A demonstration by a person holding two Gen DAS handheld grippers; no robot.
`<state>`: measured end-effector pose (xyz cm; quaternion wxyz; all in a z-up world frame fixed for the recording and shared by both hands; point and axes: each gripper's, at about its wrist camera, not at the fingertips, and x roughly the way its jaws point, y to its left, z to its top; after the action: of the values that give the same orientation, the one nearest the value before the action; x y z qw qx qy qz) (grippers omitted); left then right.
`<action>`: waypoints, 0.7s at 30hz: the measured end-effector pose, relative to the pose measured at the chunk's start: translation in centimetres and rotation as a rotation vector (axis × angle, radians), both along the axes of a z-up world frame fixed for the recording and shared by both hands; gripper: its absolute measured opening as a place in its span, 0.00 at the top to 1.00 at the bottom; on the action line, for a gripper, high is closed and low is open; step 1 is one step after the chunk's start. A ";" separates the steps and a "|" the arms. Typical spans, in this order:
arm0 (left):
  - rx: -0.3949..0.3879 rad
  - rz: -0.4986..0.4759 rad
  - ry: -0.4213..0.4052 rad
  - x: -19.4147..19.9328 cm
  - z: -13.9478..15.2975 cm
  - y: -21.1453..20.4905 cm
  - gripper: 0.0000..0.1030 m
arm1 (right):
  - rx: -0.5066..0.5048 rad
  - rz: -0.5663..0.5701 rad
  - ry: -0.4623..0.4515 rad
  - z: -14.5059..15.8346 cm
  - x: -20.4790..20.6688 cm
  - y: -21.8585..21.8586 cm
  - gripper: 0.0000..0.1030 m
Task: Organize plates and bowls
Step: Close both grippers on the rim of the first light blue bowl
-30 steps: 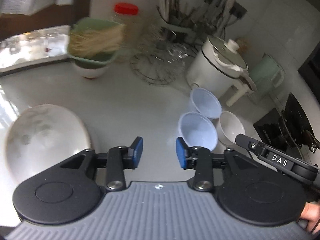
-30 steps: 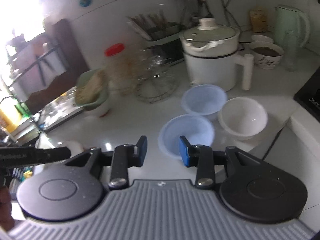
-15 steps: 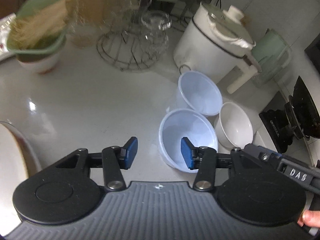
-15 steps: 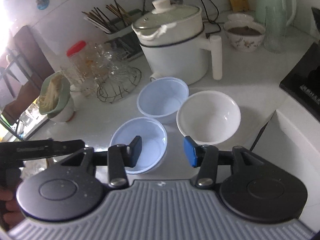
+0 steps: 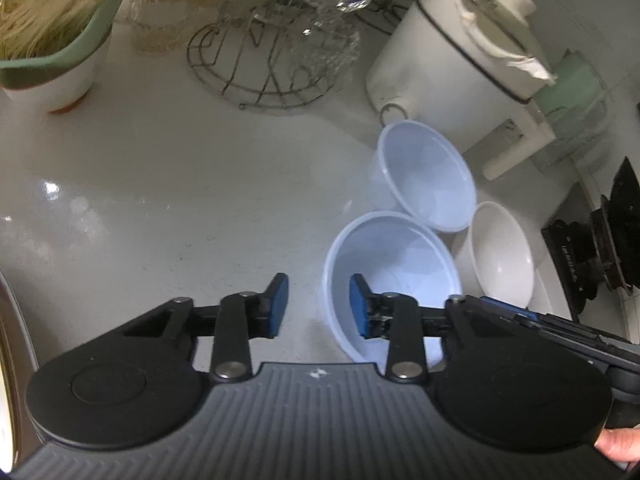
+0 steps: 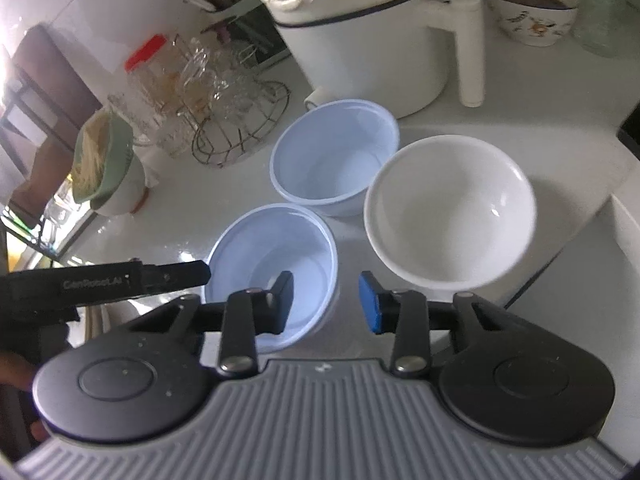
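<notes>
Three empty bowls stand close together on the white counter. The near pale blue bowl (image 5: 396, 264) (image 6: 276, 256) is closest to me. A second pale blue bowl (image 5: 428, 176) (image 6: 336, 156) stands behind it, and a white bowl (image 5: 500, 256) (image 6: 448, 208) is to the right. My left gripper (image 5: 318, 306) is open, its jaws either side of the near blue bowl's left rim. My right gripper (image 6: 326, 304) is open, its jaws either side of that bowl's right rim. A plate edge (image 5: 8, 360) shows at far left.
A white electric pot (image 5: 452, 48) (image 6: 360, 32) stands behind the bowls. A wire rack with glasses (image 5: 272, 48) (image 6: 224, 104) and a green strainer of noodles on a white bowl (image 5: 52, 32) (image 6: 104, 164) are to the left. A black stove (image 5: 600, 248) lies right.
Both grippers have moved forward and down toward the bowls. Each now has its jaws either side of the near blue bowl's rim. The bowls have not moved.
</notes>
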<state>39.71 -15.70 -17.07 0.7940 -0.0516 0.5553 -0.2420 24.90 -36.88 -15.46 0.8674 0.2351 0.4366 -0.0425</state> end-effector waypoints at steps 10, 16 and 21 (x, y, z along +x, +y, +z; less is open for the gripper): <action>-0.044 0.007 0.056 0.3 -1.0 -0.1 0.86 | 0.039 0.003 0.042 -1.6 1.0 -0.3 0.88; -0.064 0.038 0.035 0.4 0.5 1.6 0.86 | 0.056 0.016 0.020 -0.6 1.2 0.6 0.88; -0.072 0.091 0.008 0.3 2.1 4.5 0.86 | 0.044 0.075 -0.016 0.3 2.4 2.6 0.88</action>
<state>40.00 -11.20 -15.01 0.7996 -0.1064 0.5465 -0.2251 27.26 -34.27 -15.12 0.8664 0.2379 0.4390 0.0018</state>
